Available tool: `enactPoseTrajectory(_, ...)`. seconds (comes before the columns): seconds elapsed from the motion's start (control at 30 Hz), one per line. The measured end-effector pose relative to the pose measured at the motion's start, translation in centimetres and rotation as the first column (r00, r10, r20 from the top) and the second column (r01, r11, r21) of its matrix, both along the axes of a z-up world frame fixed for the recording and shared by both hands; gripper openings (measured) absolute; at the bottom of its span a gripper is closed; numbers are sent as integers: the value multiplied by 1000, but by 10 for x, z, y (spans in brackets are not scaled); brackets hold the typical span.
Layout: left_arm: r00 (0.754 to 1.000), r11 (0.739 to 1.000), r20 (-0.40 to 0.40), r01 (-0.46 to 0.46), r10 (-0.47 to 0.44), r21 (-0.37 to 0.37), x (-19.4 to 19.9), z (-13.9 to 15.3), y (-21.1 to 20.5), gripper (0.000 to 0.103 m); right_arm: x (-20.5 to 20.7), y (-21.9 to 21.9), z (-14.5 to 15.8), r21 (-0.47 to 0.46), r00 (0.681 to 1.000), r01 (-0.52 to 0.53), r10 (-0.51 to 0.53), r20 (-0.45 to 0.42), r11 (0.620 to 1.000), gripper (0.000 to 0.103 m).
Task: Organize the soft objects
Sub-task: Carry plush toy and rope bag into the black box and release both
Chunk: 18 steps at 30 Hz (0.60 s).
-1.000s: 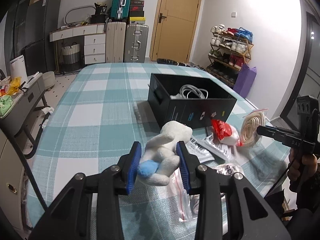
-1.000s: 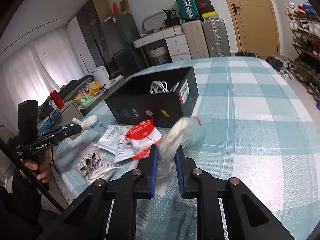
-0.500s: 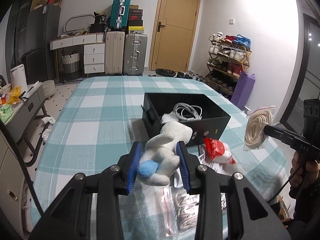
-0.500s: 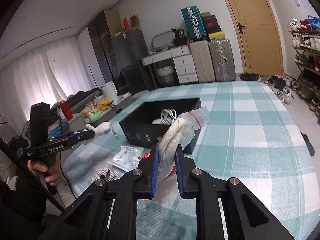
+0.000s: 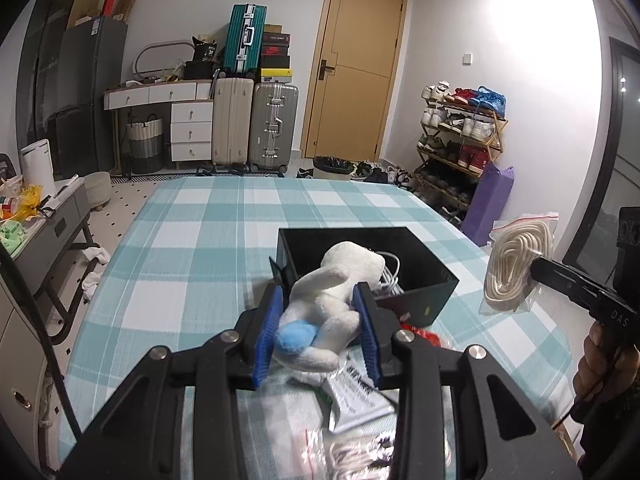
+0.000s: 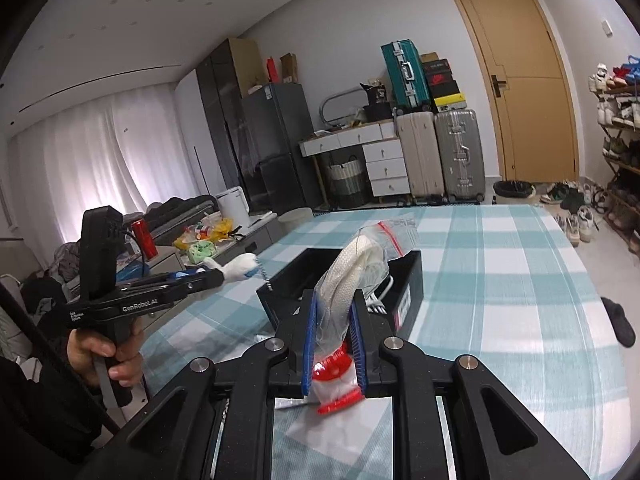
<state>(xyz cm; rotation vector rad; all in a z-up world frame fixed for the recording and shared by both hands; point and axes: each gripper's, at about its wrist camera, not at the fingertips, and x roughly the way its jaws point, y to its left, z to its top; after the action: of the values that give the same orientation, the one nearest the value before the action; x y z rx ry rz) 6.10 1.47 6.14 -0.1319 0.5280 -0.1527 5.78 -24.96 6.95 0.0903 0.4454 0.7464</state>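
My left gripper (image 5: 318, 328) is shut on a white plush toy (image 5: 336, 280) with a blue patch and holds it in the air at the near edge of an open black box (image 5: 416, 280). The box holds white cables. My right gripper (image 6: 334, 336) is shut on a clear zip bag of white rope (image 6: 356, 272), lifted above the table before the box (image 6: 408, 280). The bag also shows in the left wrist view (image 5: 516, 260), right of the box. The plush also shows in the right wrist view (image 6: 240, 268).
Several packets lie on the teal checked tablecloth (image 5: 192, 248) near me: a red-and-white packet (image 6: 336, 380), printed bags (image 5: 360, 392). A grey side table (image 5: 44, 232) stands left. Suitcases (image 5: 256, 120) and a shoe rack (image 5: 460, 144) are far behind.
Both grippers have risen with their loads. The plush now hangs at the box's near edge, and the rope bag is higher above the table in front of the box.
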Motion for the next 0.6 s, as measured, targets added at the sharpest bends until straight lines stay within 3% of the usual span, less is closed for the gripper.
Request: enactPoseTrajectory(0.6,1000,1000,15,-6,6,-5,53,3,-21,35,36,33,16,11,999,-51,51,7,999,16)
